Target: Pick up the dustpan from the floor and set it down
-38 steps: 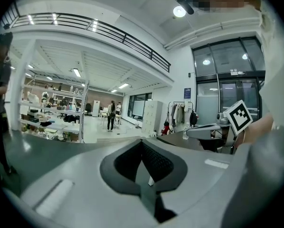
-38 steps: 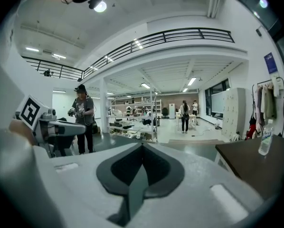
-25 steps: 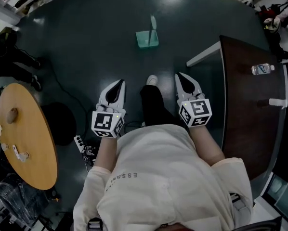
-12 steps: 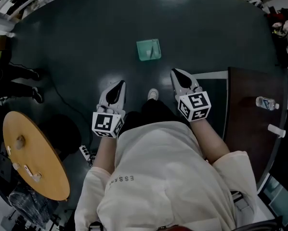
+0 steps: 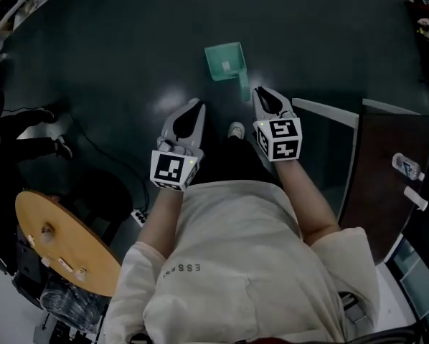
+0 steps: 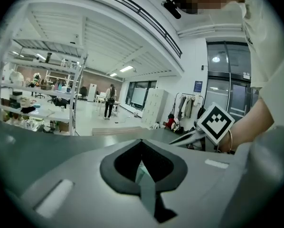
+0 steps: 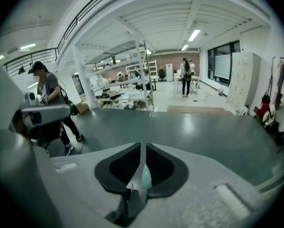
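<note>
The green dustpan (image 5: 224, 60) lies flat on the dark floor (image 5: 114, 56), out ahead of the person and a little right of centre, its pan at the far end and its handle (image 5: 243, 86) pointing back toward the near right. That probably explains how the two tools are carried. The right gripper (image 5: 266, 97) is pushed further forward, its tips just beside the handle's near end but not on it. The left gripper (image 5: 195, 108) hangs back and further left, apart from the dustpan. Seen from its own camera, each gripper has its jaws together with the tips meeting and nothing pinched between them. A pale green sliver (image 7: 146, 175) shows low in the right gripper's opening; whether it is the dustpan underneath cannot be told. The pickup therefore looks not yet begun, since the dustpan rests untouched on the floor. The handle offers the narrow part that two jaws can close round, and it already faces the right gripper, so that tool seems the likelier one to take it. Its jaws would have to part first. The person's shoe (image 5: 235, 130) is planted just short of the handle, close enough for a downward reach. The dark table (image 5: 387, 192) at the right, bearing a bottle (image 5: 407, 166), stands clear of the approach
</note>
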Demonstrator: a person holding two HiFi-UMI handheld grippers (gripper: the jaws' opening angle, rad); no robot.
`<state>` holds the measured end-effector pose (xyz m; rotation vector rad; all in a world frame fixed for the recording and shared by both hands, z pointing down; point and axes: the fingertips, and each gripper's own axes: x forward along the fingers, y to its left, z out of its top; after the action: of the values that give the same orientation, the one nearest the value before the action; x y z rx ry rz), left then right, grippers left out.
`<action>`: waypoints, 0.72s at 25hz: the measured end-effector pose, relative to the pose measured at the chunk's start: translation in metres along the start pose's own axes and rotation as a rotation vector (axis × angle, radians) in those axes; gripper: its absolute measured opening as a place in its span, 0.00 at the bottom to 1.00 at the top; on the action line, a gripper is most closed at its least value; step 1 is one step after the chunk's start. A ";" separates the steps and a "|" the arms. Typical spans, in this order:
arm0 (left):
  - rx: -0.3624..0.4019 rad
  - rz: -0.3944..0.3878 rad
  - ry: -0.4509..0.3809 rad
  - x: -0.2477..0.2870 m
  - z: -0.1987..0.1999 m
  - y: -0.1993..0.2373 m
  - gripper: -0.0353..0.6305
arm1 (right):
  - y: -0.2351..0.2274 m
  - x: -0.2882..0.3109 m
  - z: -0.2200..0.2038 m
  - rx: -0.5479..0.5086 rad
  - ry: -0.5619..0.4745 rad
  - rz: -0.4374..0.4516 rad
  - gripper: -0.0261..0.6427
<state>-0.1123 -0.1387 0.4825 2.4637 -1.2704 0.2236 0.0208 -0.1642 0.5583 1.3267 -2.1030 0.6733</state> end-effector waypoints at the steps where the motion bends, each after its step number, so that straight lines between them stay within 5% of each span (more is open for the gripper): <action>1: 0.003 0.000 0.020 0.010 -0.004 0.010 0.07 | -0.001 0.016 -0.008 -0.011 0.043 0.002 0.08; 8: -0.040 -0.010 0.094 0.061 -0.012 0.076 0.07 | -0.018 0.104 -0.044 0.010 0.304 -0.034 0.35; 18: -0.113 0.007 0.128 0.102 -0.057 0.096 0.07 | -0.033 0.171 -0.107 0.112 0.462 -0.055 0.36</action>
<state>-0.1294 -0.2446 0.5888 2.3109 -1.2048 0.2987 0.0107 -0.2143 0.7561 1.1471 -1.6729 0.9807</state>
